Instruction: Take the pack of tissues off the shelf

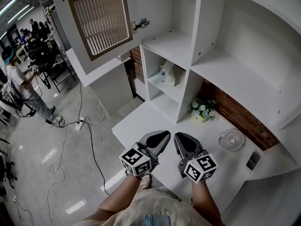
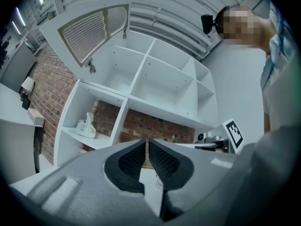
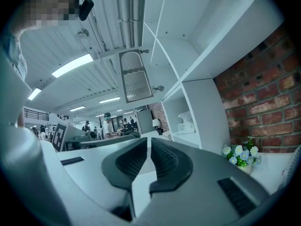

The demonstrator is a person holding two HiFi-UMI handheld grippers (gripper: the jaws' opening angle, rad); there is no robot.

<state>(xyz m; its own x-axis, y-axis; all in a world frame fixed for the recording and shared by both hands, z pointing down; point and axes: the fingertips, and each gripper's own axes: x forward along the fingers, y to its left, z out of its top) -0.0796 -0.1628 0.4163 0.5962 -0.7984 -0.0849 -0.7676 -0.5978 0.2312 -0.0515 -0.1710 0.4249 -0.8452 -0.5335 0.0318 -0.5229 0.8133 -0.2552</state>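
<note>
Tissue pack (image 1: 168, 73): in shelf (image 1: 173, 94) cubby, seemingly soft.
Left gripper (image 1: 161, 137), right gripper (image 1: 182, 140): pressed together, empty.
Approach: spread jaws before shelf.

2 tools, lower centre: left tool (image 1: 164, 135), right tool (image 1: 181, 138). 1 pack of tissues (image 1: 168, 73), frame centre, in 1 white shelf unit (image 1: 174, 44). On 1 worktop (image 1: 141, 125), right half: 1 pot of flowers (image 1: 201, 110), 1 small fan (image 1: 231, 139), 1 dark flat device (image 1: 253, 160). 1 open cabinet door (image 1: 99, 18), top left. 1 power strip (image 1: 80, 123), left. 1 person (image 1: 19, 86) at left edge; others behind are too small to count.
</note>
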